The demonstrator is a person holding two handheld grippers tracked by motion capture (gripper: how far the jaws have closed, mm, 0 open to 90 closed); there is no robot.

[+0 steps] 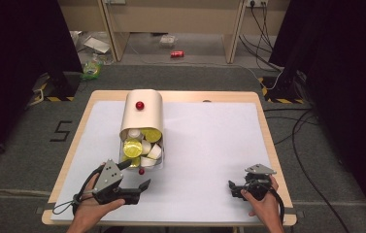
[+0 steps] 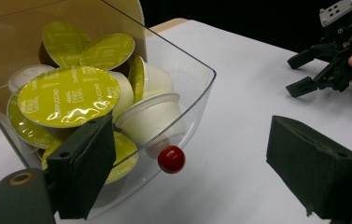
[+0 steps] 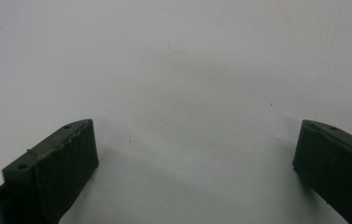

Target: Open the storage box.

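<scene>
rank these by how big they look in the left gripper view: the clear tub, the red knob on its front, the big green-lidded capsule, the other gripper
1. clear tub
2. green-lidded capsule
3. right gripper, though it sits farther from the camera, so its rank against the capsule is unsure
4. red knob

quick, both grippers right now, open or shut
Left gripper: open, holding nothing, beside the clear capsule bin.
Right gripper: open, holding nothing.
</scene>
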